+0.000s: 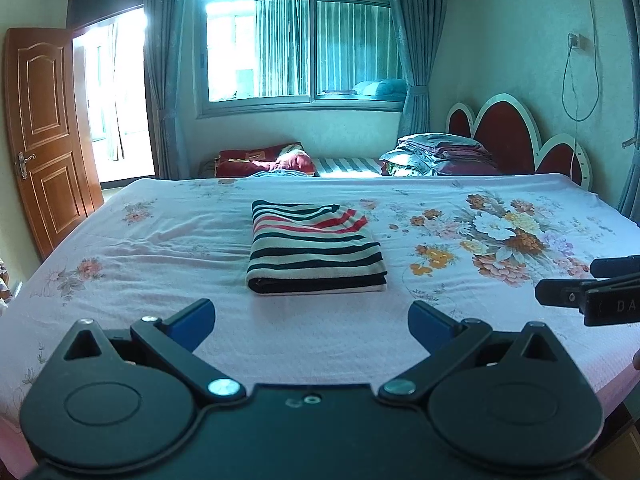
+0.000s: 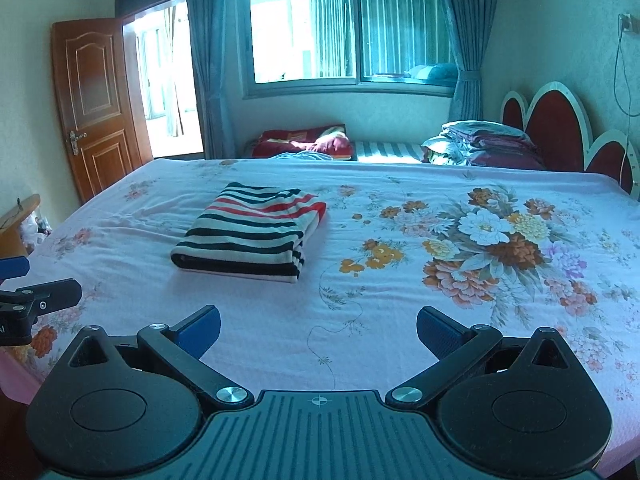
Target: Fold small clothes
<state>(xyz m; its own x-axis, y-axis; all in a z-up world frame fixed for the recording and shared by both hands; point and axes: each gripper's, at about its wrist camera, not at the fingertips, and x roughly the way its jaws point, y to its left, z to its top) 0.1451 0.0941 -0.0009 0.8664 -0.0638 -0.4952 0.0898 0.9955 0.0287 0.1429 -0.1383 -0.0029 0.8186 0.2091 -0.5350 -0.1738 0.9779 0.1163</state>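
A striped garment (image 1: 316, 250) in black, white and red lies folded into a neat rectangle on the pink floral bed sheet (image 1: 160, 248). It also shows in the right wrist view (image 2: 250, 232). My left gripper (image 1: 312, 320) is open and empty, held back from the garment's near edge. My right gripper (image 2: 318, 326) is open and empty, to the right of the garment and nearer than it. The right gripper's side shows at the right edge of the left wrist view (image 1: 592, 292). The left gripper's side shows at the left edge of the right wrist view (image 2: 36, 300).
A large flower print (image 2: 500, 248) covers the sheet's right half. Folded bedding (image 1: 440, 154) is stacked by the red headboard (image 1: 508, 136). A red pillow (image 1: 260, 160) lies beyond the bed under the window. An open wooden door (image 1: 44, 136) stands at the left.
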